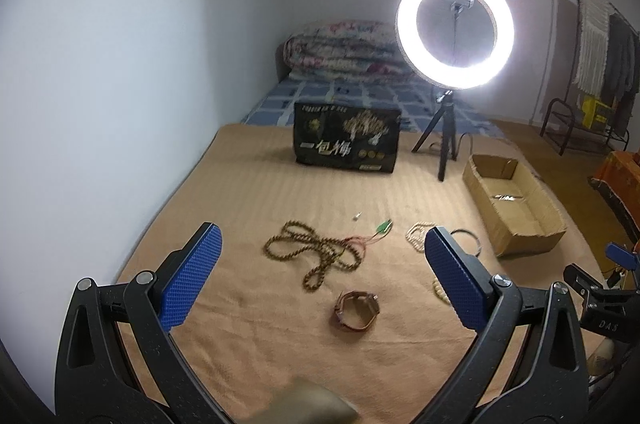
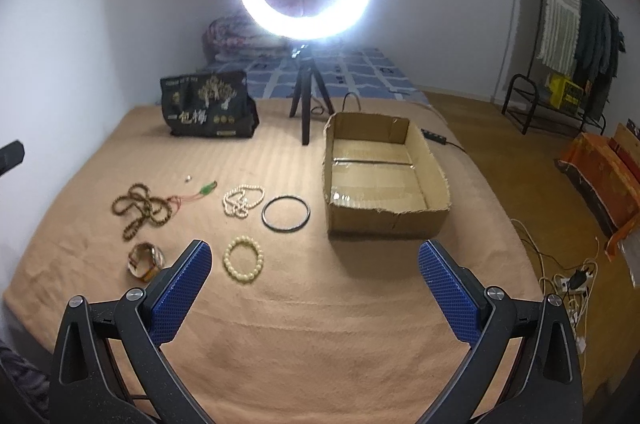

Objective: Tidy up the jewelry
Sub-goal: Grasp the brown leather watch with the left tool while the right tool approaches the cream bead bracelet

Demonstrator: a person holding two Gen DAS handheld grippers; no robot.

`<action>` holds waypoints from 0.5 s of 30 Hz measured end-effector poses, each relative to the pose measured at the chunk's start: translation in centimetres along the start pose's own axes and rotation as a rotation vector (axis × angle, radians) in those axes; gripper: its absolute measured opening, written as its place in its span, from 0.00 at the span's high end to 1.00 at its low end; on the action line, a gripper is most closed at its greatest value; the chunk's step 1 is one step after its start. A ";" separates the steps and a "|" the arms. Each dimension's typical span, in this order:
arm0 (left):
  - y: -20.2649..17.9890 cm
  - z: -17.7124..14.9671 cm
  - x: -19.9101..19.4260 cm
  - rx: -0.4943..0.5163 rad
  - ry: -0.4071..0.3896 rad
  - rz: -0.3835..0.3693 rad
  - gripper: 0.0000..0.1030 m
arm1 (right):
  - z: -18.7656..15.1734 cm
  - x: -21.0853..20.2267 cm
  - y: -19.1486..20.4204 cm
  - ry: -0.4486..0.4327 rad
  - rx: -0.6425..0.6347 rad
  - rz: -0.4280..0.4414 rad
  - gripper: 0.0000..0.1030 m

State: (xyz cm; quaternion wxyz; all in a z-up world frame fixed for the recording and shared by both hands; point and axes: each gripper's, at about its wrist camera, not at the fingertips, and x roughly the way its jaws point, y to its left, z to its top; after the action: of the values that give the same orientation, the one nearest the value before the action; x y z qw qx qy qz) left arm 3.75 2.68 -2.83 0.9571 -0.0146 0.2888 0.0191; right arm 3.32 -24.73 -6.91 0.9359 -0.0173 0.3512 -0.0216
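Two wide-spread grippers [image 1: 322,268] [image 2: 316,278], five jewelry pieces, one cardboard box [image 2: 384,176].

Loose jewelry [image 2: 243,259] beside cardboard box [image 2: 384,216]

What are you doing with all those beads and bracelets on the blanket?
A person is holding a two-finger gripper in each hand, and both the left gripper and the right gripper are open and empty. The jewelry lies loose on the tan blanket: a brown bead necklace, a pearl necklace, a dark bangle, a cream bead bracelet and a watch. The cardboard box beside them looks empty, so sorting hasn't started.
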 end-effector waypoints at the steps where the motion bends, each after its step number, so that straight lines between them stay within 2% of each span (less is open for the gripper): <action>1: 0.3 -0.1 0.6 -0.002 0.022 -0.001 0.00 | -0.1 0.4 0.3 0.007 -0.011 0.000 0.00; 7: 1.5 -1.1 3.4 -0.012 0.110 0.025 0.00 | -1.1 3.3 2.0 0.076 -0.090 0.039 0.01; 9: 1.7 -1.6 4.3 -0.018 0.143 0.025 0.00 | -1.3 4.3 2.1 0.108 -0.089 0.056 0.03; 15: 0.9 -3.3 7.4 0.005 0.254 0.016 0.16 | -1.1 7.8 2.4 0.177 -0.100 0.077 0.07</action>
State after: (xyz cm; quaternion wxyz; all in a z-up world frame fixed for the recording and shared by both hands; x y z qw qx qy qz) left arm 8.01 3.70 -9.71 0.9126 -0.0123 0.4081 0.0240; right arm 8.58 -22.77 -12.95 0.8993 -0.0483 0.4335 0.0305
